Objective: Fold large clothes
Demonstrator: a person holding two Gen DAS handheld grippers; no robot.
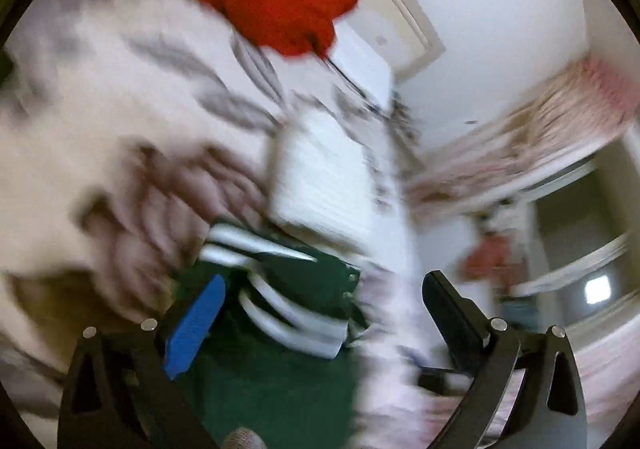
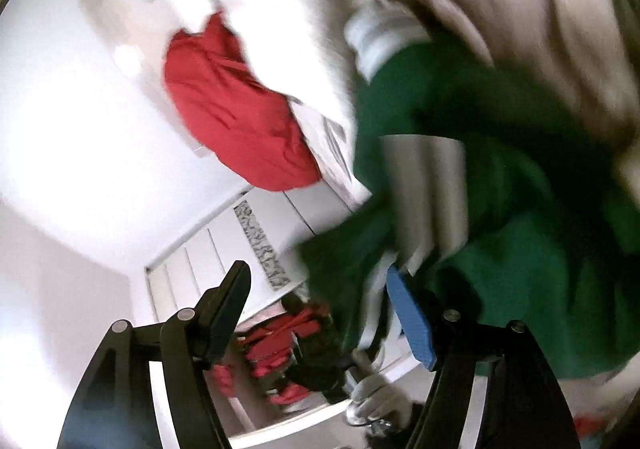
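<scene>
Viewing both wrist frames, heavily blurred, we note the left gripper (image 1: 320,313) spread wide — nothing clamped, green white-striped garment (image 1: 280,329) lying on the patterned bedding (image 1: 100,89) beneath. Right gripper (image 2: 324,309) also parted, its blue pad (image 2: 412,321) against the garment's edge — not pinching.

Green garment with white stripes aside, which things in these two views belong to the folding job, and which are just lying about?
Job:
green garment with white stripes
left gripper, open
right gripper, open

Lying about:
red cloth bundle
patterned pale bedding
white slatted panel
</scene>
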